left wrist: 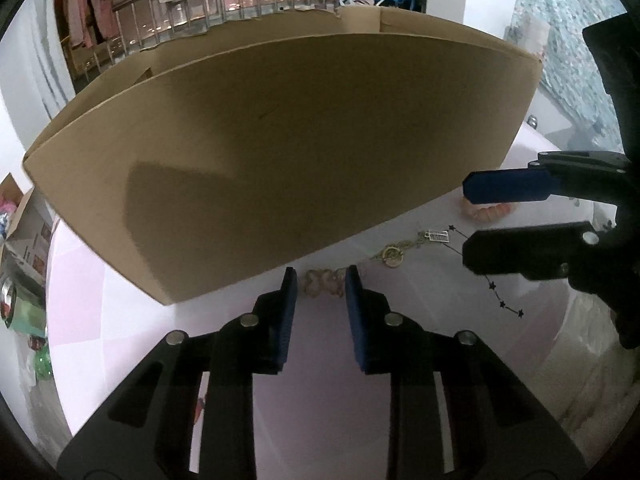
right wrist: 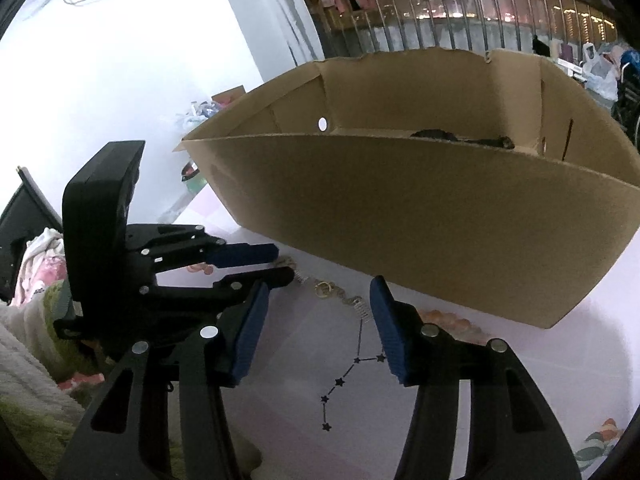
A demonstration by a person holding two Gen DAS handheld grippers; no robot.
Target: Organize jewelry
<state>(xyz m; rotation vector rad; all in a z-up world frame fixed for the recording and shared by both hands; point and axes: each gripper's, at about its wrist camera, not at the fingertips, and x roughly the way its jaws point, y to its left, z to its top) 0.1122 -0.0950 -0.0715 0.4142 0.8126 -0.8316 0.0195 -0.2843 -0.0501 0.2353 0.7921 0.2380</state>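
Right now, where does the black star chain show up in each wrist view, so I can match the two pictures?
Left wrist view: the black star chain lies right of centre, running under the right gripper.
Right wrist view: the chain lies at lower centre, between the gripper's fingers.
Shared landmark: the cardboard box standing just behind the jewelry.

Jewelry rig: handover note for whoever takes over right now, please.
Left gripper: open, narrow gap, pink bead bracelet between the fingertips, not clamped yet.
Right gripper: open, empty, over the black star chain.
On the pink surface, in front of the cardboard box: gold necklace with ring pendant, a second pink bead piece, the star chain.
Done: something dark already lies in the box; I cannot tell what.
Left: grip the bracelet, drop it in the box, then the remaining pieces.
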